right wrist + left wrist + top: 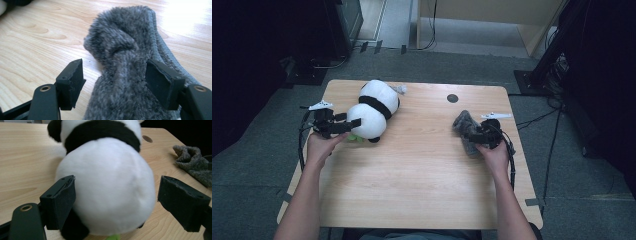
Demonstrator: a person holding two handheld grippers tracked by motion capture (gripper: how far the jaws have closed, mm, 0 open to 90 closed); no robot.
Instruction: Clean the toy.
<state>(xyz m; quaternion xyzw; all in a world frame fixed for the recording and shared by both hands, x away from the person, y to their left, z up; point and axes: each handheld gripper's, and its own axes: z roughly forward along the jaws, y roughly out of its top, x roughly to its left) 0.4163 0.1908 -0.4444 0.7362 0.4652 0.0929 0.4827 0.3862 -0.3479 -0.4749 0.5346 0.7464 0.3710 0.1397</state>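
Note:
A black-and-white panda plush [374,107] lies on the wooden table [422,175] at the back left, with a small green piece [354,138] under it. My left gripper [352,120] is open around its round white end [107,190]; one pad sits beside the plush and the other stands clear of it. A fuzzy grey cloth [464,125] lies bunched at the right. My right gripper [468,131] is open with the grey cloth [125,45] between its jaws: one pad is apart from it, the other rests against its edge.
A dark round hole [452,98] marks the table's back right. The grey cloth [195,162] is at the far right of the left gripper view. Bare wood spreads across the middle and front. Cables and dark stands surround the table on the floor.

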